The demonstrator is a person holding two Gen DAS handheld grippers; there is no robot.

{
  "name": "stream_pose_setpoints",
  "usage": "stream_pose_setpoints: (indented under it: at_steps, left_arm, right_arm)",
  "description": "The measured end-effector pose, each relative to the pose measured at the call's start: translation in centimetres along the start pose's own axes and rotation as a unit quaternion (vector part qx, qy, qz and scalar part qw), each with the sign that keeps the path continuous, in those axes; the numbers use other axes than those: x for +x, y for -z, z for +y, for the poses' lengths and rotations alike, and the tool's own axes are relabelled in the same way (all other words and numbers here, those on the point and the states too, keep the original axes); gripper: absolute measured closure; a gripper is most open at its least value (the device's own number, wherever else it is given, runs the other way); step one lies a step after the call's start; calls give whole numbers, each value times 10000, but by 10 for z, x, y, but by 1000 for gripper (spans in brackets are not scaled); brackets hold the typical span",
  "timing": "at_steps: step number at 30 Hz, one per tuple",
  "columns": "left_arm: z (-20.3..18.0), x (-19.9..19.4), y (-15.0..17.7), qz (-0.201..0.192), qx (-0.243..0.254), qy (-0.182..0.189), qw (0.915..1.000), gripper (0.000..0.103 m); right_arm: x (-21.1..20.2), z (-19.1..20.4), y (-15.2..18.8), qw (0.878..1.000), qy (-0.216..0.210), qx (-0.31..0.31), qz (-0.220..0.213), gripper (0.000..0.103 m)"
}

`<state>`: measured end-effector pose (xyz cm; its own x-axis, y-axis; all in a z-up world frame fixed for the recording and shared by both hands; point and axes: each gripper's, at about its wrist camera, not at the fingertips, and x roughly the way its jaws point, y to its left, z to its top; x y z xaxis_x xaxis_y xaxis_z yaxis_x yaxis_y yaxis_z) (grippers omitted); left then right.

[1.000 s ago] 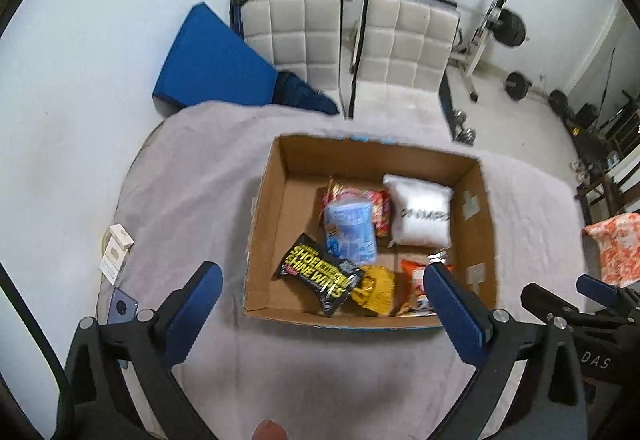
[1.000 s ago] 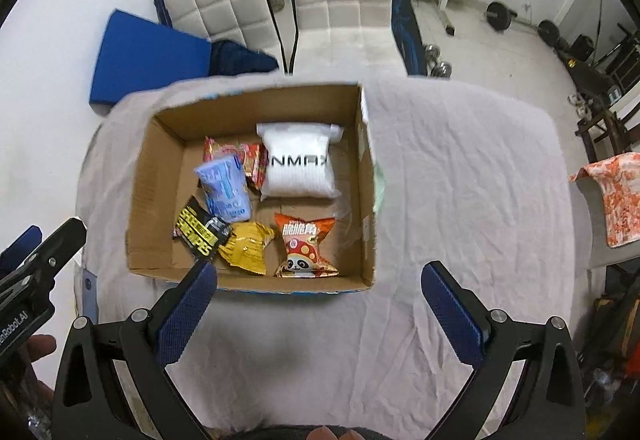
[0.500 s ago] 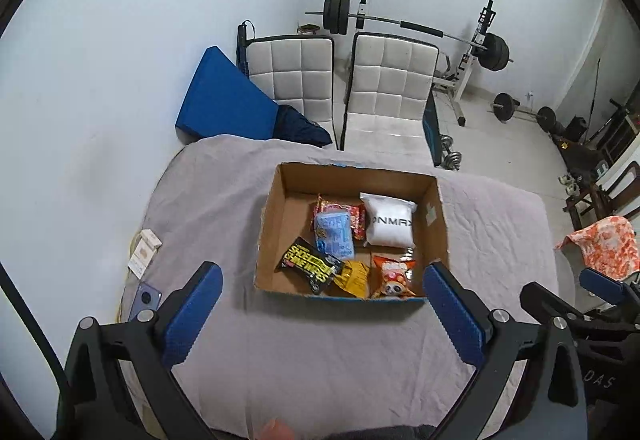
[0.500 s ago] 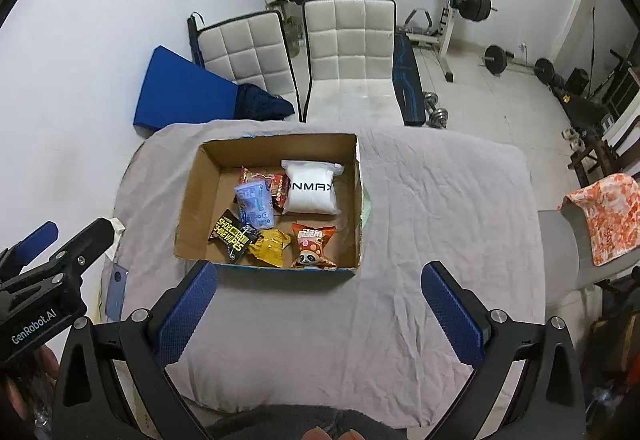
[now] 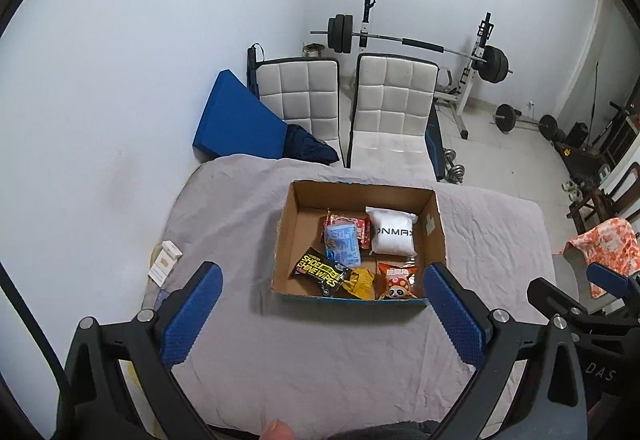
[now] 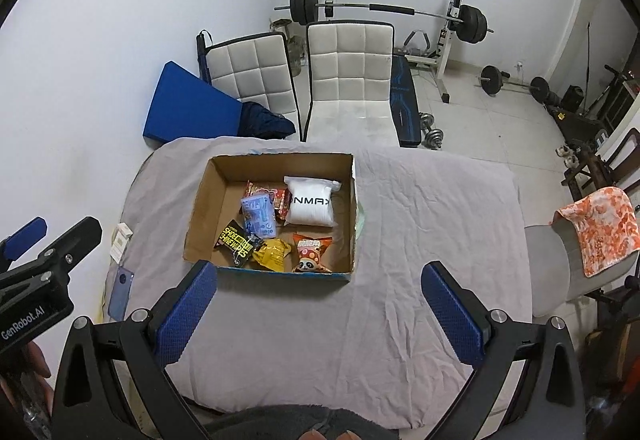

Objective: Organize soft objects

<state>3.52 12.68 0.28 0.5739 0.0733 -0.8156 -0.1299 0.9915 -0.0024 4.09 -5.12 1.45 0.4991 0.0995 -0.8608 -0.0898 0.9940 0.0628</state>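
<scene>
A grey-cloth-covered table carries an open brown cardboard box. Inside it lie a white soft pouch, a pale blue packet, a black wipes pack, a yellow snack bag and an orange panda snack bag. The left tongs and right tongs hover above the table, both spread wide and holding nothing.

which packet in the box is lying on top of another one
The light blue packet: it overlaps the red packet behind it. The other packets in the cardboard box lie on its floor.
</scene>
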Motion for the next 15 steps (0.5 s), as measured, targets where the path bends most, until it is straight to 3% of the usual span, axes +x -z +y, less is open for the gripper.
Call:
stream_pose_setpoints:
  at_steps: [15]
  left_arm:
    - [-9,0,4,138,85,172,9997,0]
  right_arm:
    - [-12,-12,2,9998,154,123,-74,0]
